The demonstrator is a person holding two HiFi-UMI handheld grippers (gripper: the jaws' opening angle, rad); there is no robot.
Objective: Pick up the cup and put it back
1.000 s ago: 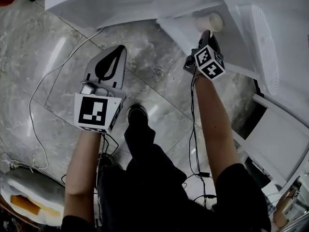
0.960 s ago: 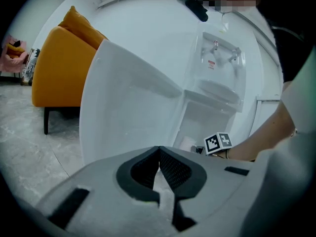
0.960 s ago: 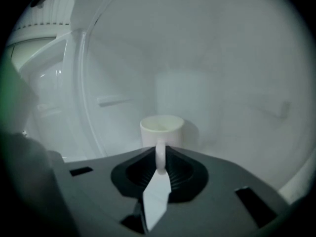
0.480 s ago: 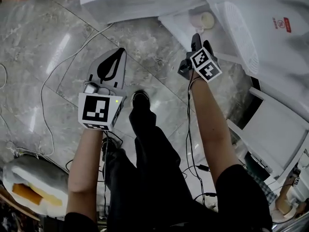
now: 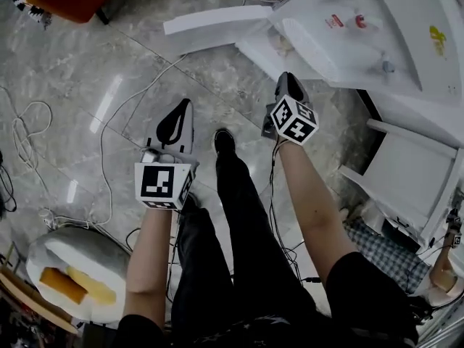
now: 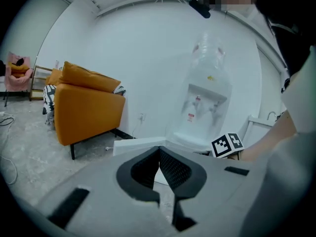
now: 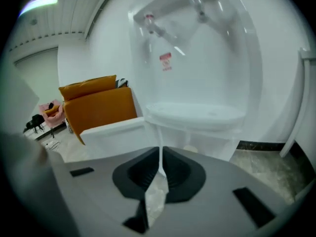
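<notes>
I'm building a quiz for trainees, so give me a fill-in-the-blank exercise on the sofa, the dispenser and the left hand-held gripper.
1. The sofa is ____ in colour.
2. In the left gripper view, the sofa stands to the ____ of the dispenser.
3. The jaws of the left hand-held gripper are ____, with nothing between them.
Missing words: orange; left; shut.

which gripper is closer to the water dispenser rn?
Right. The right gripper, its jaws just closed with nothing between them, sits directly in front of the water dispenser; the left gripper is farther back and off to the side.
</notes>
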